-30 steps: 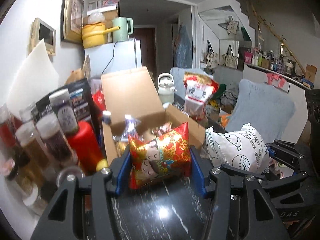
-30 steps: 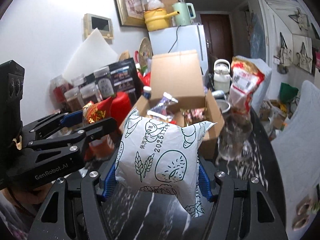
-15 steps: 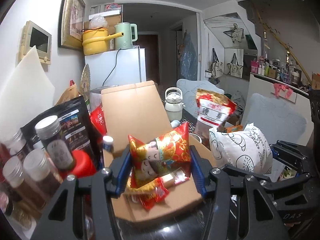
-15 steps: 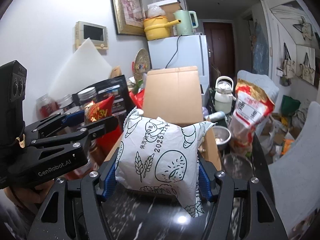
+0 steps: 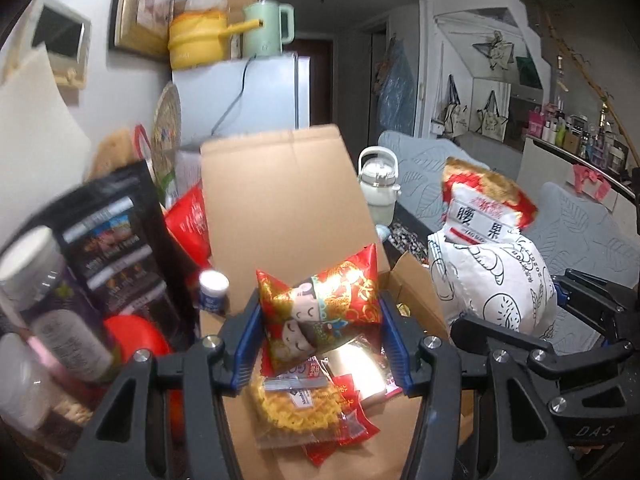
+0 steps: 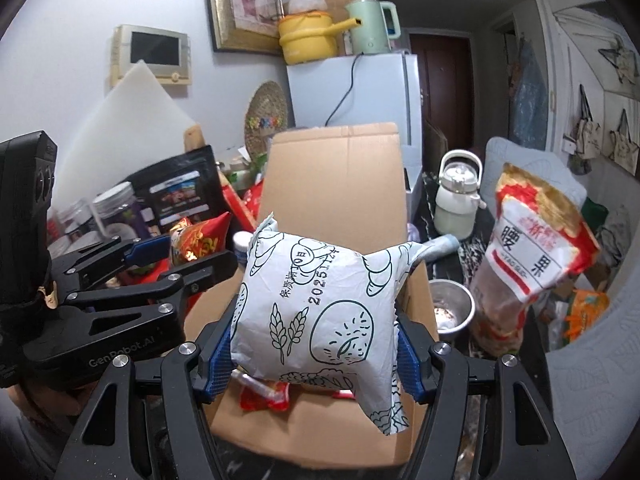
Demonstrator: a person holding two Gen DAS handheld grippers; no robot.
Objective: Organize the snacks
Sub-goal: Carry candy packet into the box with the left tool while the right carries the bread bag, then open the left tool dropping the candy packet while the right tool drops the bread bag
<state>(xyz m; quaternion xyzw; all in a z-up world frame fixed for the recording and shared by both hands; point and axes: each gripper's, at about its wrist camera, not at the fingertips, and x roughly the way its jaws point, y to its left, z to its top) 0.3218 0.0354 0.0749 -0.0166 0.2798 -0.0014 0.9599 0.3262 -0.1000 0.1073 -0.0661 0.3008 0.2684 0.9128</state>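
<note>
My left gripper (image 5: 318,332) is shut on a red and gold snack packet (image 5: 320,310) and holds it over the open cardboard box (image 5: 280,208). Several snack packets (image 5: 308,404) lie inside the box. My right gripper (image 6: 316,340) is shut on a white bread bag with green drawings (image 6: 316,304), also above the box (image 6: 336,184). The white bag shows at the right of the left wrist view (image 5: 496,284). The left gripper and its red packet (image 6: 196,242) show at the left of the right wrist view.
Jars (image 5: 52,304) and a black pouch (image 5: 116,248) crowd the left of the box. A tall red and white nut bag (image 6: 536,256), a steel bowl (image 6: 450,306) and a white kettle (image 6: 456,204) stand on the right. A fridge (image 6: 360,92) stands behind.
Both grippers have moved forward and up over the box with their packets. The box interior now lies beneath them, and the black tabletop has dropped from view.
</note>
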